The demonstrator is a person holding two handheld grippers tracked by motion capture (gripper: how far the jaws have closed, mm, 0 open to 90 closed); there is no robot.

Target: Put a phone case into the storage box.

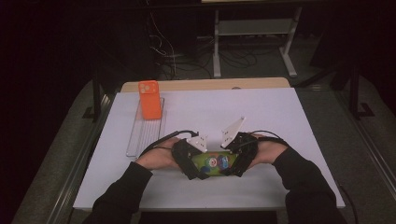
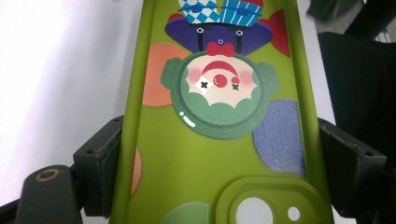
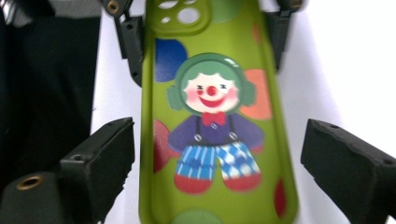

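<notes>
L gripper (image 1: 198,169) fingers clamped, R gripper (image 1: 232,167) fingers spread

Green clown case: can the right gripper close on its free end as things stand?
Probably yes. The right gripper stands open with the green clown case between its jaws, gaps on both sides, nothing in between. The left gripper clamps the camera-hole end, clear of it.

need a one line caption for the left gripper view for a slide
Left gripper clamped on the camera-cutout end of a green clown-print phone case lying over the white table.
</notes>
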